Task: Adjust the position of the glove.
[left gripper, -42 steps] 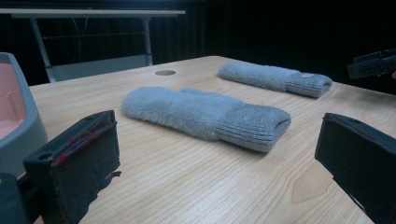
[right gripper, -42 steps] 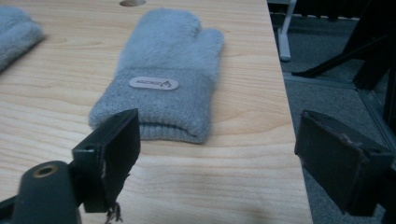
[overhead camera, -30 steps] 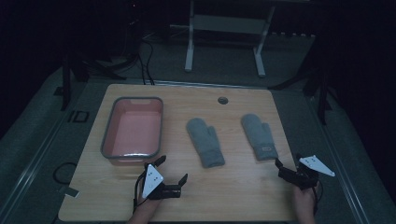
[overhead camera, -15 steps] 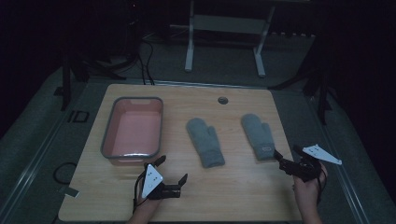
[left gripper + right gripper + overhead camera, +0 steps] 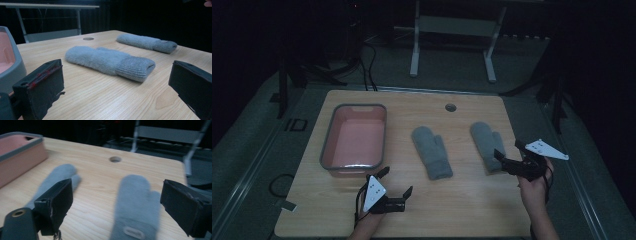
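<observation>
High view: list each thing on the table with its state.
Pink plastic tub with grey rim: upright, empty.
Middle grey knit mitten: flat, untouched.
Right grey knit mitten: flat, ungrasped.
Left hand-held gripper: open, empty.
Right hand-held gripper: open, over right mitten's cuff.

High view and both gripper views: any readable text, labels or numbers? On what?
"ID": pale marking on the floor, left of the table.
Small tab on the right mitten, at its cuff: blurred, unreadable.
Nothing legible on the basin or the left mitten.
</observation>
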Available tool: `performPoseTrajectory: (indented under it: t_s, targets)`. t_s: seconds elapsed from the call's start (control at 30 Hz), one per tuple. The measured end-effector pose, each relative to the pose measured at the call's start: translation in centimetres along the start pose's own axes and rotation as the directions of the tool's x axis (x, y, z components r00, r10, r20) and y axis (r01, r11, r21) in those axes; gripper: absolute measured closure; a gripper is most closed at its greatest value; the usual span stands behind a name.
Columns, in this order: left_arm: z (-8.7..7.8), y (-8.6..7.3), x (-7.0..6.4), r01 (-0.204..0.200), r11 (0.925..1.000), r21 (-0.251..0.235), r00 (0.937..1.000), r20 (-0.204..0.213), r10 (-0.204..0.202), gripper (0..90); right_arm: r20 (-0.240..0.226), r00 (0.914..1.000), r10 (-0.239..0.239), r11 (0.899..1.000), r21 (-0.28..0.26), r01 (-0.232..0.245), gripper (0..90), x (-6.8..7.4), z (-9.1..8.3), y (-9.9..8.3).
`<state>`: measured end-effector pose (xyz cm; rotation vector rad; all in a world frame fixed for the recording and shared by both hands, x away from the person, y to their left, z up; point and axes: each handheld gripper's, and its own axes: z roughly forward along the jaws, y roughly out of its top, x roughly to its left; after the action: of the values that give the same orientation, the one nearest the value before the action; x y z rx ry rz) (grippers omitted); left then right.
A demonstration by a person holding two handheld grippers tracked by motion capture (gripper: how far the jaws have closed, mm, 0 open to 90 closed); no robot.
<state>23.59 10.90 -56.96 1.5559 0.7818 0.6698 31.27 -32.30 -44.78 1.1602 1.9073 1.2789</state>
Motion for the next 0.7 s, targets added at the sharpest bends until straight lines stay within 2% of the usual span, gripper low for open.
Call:
performPoseTrajectory:
  t_s: [0.07,0.17,0.33,0.37,0.5,0.63,0.67,0.7]
  targets:
    - [0.0,0.0,0.0,0.001,1.0,0.001,1.0,0.0,-0.001,0.1,-0.033,0.9994,-0.012,1.0,0.027,0.013,10.9,0.4,0.7,0.4]
    - [0.0,0.0,0.0,0.0,1.0,0.001,1.0,0.004,0.0,0.2,-0.071,0.9972,-0.024,0.999,0.034,0.026,10.9,1.1,1.5,0.9]
    - [0.0,0.0,0.0,-0.003,1.0,0.003,1.0,0.004,0.003,0.1,-0.106,0.9935,-0.042,0.997,0.053,0.048,10.9,1.9,2.8,1.7]
    - [0.0,0.0,0.0,-0.005,1.0,0.003,1.0,0.004,0.005,0.2,-0.127,0.9909,-0.046,0.997,0.063,0.054,10.8,2.3,3.5,2.1]
    - [0.0,0.0,-0.1,-0.005,1.0,0.003,1.0,0.007,0.005,0.1,-0.132,0.9891,-0.065,0.995,0.072,0.075,10.9,3.2,5.0,2.8]
    - [0.0,0.0,0.0,-0.001,1.0,0.004,1.0,0.009,0.0,0.2,-0.187,0.9804,-0.063,0.992,0.093,0.081,10.9,4.1,6.7,3.3]
    - [0.0,0.0,0.0,-0.001,1.0,0.004,1.0,0.009,0.0,0.1,-0.187,0.9804,-0.063,0.992,0.093,0.081,10.9,4.1,6.7,3.3]
    - [0.0,0.0,0.0,0.002,1.0,0.004,1.0,0.008,-0.002,0.1,-0.202,0.9741,-0.101,0.988,0.093,0.122,10.3,5.0,7.6,3.5]
